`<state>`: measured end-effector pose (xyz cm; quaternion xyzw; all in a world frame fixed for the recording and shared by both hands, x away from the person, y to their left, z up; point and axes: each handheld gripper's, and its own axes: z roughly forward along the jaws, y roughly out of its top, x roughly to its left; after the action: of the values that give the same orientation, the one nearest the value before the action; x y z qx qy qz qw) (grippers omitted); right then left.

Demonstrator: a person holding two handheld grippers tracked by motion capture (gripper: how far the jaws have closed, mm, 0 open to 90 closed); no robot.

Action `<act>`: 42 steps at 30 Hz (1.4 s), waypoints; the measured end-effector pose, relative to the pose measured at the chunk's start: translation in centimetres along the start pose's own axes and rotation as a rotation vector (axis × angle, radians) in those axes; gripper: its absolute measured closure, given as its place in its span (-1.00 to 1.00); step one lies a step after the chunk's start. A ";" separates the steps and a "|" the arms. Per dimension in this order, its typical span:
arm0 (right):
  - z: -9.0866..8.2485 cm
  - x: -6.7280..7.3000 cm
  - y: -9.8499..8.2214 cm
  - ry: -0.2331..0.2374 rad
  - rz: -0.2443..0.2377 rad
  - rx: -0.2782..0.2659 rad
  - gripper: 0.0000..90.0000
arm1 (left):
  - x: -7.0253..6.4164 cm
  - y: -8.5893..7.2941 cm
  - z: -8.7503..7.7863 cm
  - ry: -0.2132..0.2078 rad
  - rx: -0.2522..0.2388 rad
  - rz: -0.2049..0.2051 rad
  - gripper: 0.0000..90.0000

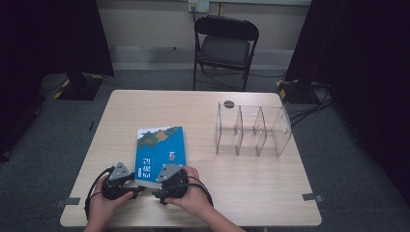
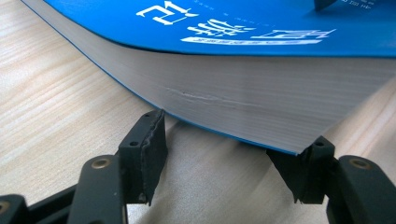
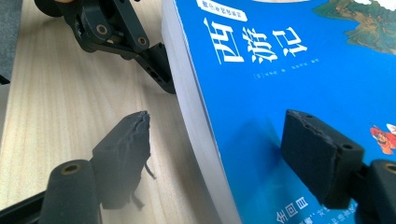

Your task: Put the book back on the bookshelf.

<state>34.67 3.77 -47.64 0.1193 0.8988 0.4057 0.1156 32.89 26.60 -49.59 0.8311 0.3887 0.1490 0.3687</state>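
The blue book lies flat on the bench, cover up, in the near left part, its near edge close to the bench's front edge. White characters and a small map-like picture show on its cover. In the left gripper view the page block faces the camera and the near corner of the book looks raised a little off the wood, with shadow beneath it.

The left tool sits at the book's near left corner. Its jaws are drawn in as far as they go on the thickness of the book: one pad touches the lower edge of the pages and the other meets the corner, so it is grasping the book.

The right tool is just beside it, at the book's near edge. Its jaws stand apart, released: one pad hangs over the bare wood beside the page edge, the other rests over the cover, and the book's edge runs between them without being pinched.

Toward the bench's far right corner stands a clear divided organizer, well apart from the book. Behind the bench is a black folding chair.
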 end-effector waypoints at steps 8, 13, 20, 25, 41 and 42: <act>0.8 0.5 -0.5 -0.074 -0.043 -0.041 -0.54 | 0.1 0.1 -0.1 -0.007 0.008 -0.010 -0.17; 1.4 1.0 -0.5 -0.132 -0.089 -0.038 -0.57 | 0.0 0.2 -0.1 -0.008 0.011 -0.023 -0.16; 1.8 1.3 -0.8 -0.178 -0.140 -0.041 -0.54 | 0.1 0.3 -0.2 -0.010 0.025 -0.020 -0.17; 2.2 1.7 -0.9 -0.233 -0.179 -0.042 -0.48 | 0.2 0.3 -0.2 -0.030 0.016 -0.032 -0.11; 2.0 1.3 -0.5 -0.240 -0.240 -0.007 -0.16 | 0.4 0.5 -0.4 -0.034 0.017 -0.030 -0.27; 1.9 1.2 -0.6 -0.239 -0.242 -0.007 -0.13 | 0.4 0.6 -0.6 -0.027 0.010 -0.041 -0.30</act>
<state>34.04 5.12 -49.42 0.0575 0.8850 0.3747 0.2702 33.18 26.94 -48.82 0.8269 0.4012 0.1284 0.3727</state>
